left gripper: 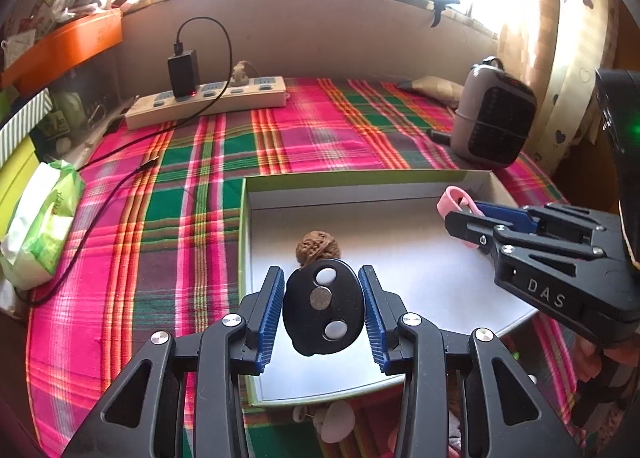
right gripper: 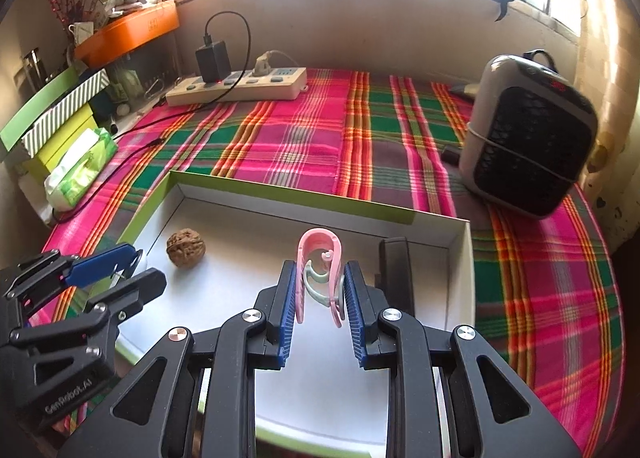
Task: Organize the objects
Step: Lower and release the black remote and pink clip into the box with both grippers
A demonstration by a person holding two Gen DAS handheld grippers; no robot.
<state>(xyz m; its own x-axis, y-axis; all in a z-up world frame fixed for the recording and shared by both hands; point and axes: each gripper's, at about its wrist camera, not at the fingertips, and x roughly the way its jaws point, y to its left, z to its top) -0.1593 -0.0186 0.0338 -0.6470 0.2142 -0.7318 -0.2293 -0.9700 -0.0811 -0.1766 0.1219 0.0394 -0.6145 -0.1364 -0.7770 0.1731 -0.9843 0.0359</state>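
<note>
My left gripper [left gripper: 323,308] is shut on a black oval remote [left gripper: 323,308] with three round buttons, held above the white floor of the green-rimmed box [left gripper: 245,218]. A brown walnut [left gripper: 317,248] lies in the box just beyond it, also seen in the right wrist view [right gripper: 185,248]. My right gripper [right gripper: 319,290] is shut on a pink plastic clip [right gripper: 319,246] with a pale green inner part, over the box [right gripper: 466,270]. The clip [left gripper: 452,200] and right gripper [left gripper: 476,220] show at the box's right side. The left gripper [right gripper: 120,270] shows at the left.
A black flat object [right gripper: 394,274] stands in the box's right corner. On the plaid cloth [left gripper: 312,138] are a power strip with charger [left gripper: 208,100], a small heater [left gripper: 494,114], and a tissue pack [left gripper: 44,222]. Boxes and an orange tray [left gripper: 68,46] are stacked at left.
</note>
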